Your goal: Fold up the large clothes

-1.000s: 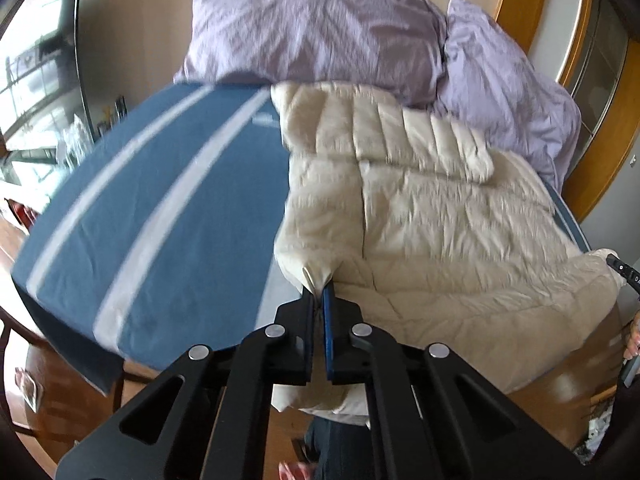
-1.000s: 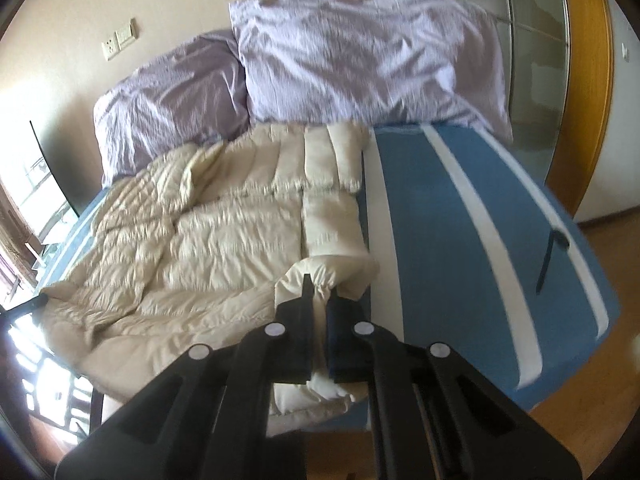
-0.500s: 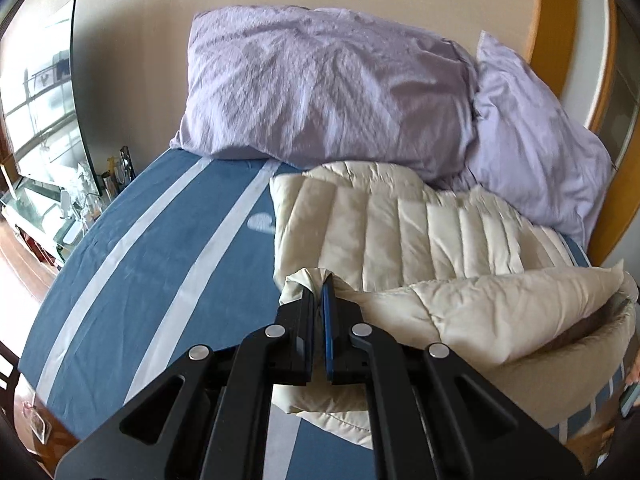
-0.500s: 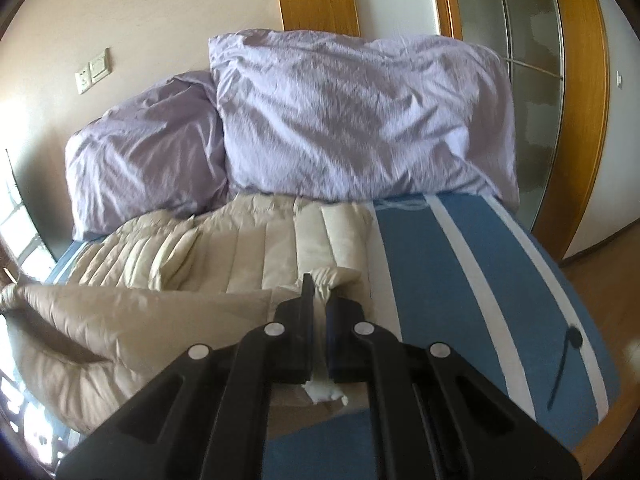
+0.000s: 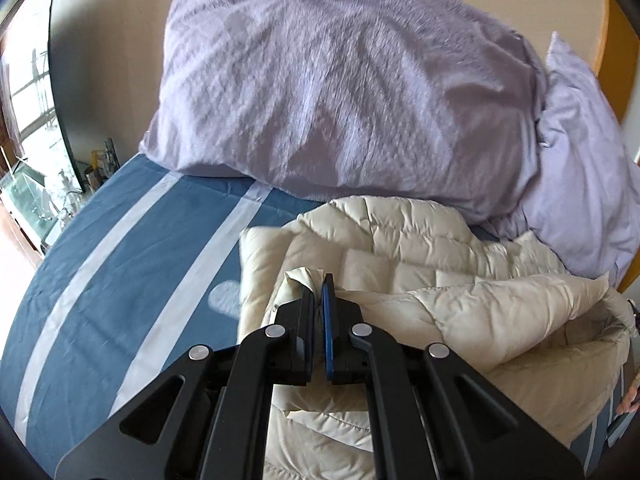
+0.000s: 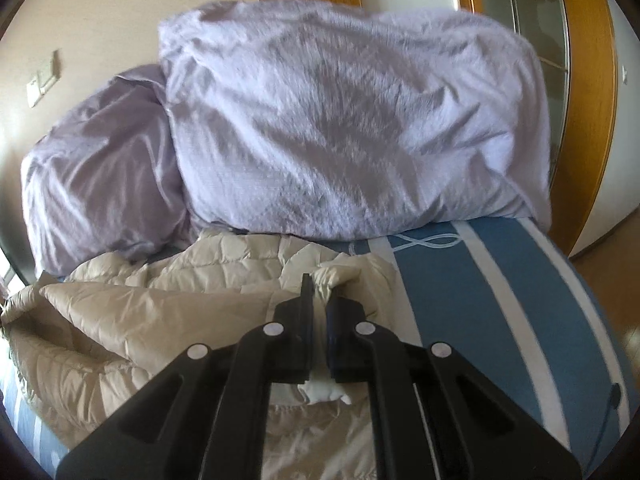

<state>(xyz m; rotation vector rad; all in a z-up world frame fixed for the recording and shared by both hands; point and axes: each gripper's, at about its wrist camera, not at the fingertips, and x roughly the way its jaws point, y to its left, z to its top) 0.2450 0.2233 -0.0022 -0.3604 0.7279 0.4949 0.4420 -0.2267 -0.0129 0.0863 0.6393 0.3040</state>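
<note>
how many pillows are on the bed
2, both lilac, at the head of the bed against the wall. One big pillow lies behind the cream jacket; the second pillow is beside it, partly hidden by the first. None other shows.

A bedroom in a home is shown. A bed (image 5: pixel 120 280), covered with a blue sheet crossed by pale stripes, fills both views. Two lilac pillows (image 5: pixel 340 92) are propped at the head of the bed against a cream wall (image 6: pixel 100 12). A wall switch plate (image 6: pixel 42 80) is seen above the bed, wooden door framing (image 6: pixel 588 92) beside it, and a cluttered glass-topped stand (image 5: pixel 44 204) next to it.
</note>
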